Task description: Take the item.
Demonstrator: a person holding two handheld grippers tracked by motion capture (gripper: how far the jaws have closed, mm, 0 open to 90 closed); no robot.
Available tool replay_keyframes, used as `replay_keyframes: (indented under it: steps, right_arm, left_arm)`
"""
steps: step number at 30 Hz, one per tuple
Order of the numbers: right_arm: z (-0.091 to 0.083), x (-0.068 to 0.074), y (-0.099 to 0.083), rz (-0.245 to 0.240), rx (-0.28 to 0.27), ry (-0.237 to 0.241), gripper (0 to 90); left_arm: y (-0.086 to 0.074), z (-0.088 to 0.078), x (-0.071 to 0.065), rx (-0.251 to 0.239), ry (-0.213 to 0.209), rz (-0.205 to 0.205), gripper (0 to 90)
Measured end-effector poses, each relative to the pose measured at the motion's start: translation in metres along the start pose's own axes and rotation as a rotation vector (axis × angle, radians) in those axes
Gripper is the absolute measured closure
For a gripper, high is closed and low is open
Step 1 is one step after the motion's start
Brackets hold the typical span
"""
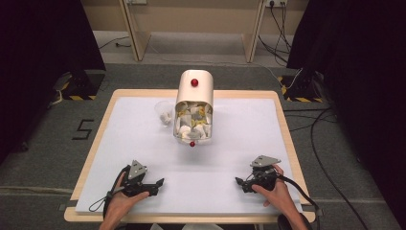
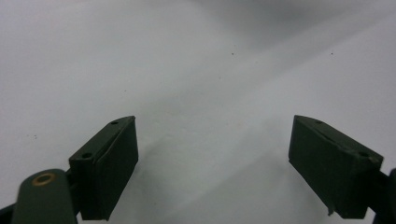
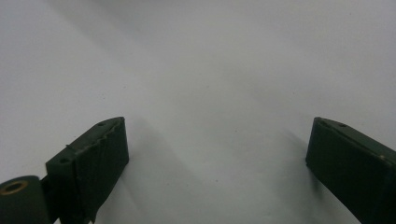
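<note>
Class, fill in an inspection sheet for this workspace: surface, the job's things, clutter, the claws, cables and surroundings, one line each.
Surface: white sheet over a wooden table, bare near the person.
Job's things: cream container with a red knob, its clear front showing white and yellow pieces; a clear cup at its left holding something white.
Clutter: nothing seen.
Claws: left claw and right claw held low over the sheet, both open, nothing between the jaws.
Cables: one trails from each claw; black floor cables to the right.
Surroundings: dark curtains both sides, grey floor, wooden frame legs behind.
</note>
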State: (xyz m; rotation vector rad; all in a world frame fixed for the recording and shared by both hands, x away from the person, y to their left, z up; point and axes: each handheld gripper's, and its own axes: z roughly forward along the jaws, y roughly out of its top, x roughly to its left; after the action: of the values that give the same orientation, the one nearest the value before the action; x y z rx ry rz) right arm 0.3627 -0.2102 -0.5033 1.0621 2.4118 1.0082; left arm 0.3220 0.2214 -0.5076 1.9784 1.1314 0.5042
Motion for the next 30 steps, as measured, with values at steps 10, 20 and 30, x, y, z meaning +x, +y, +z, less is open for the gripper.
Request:
replay_keyframes:
  steps: [10,20,30]
  right_arm:
    - [0.0,0.0,0.0,0.0,0.0,0.0,6.5]
    - [0.0,0.0,0.0,0.0,0.0,0.0,6.5]
    - [0.0,0.0,0.0,0.0,0.0,0.0,6.5]
  left_arm:
    - [-0.012,-0.006,-0.004,0.013,0.005,0.009,15.0]
    - [-0.025,-0.008,-0.007,-0.065,0.018,-0.005,14.9]
    - [-0.025,-0.008,-0.006,-0.068,0.017,-0.006,15.0]
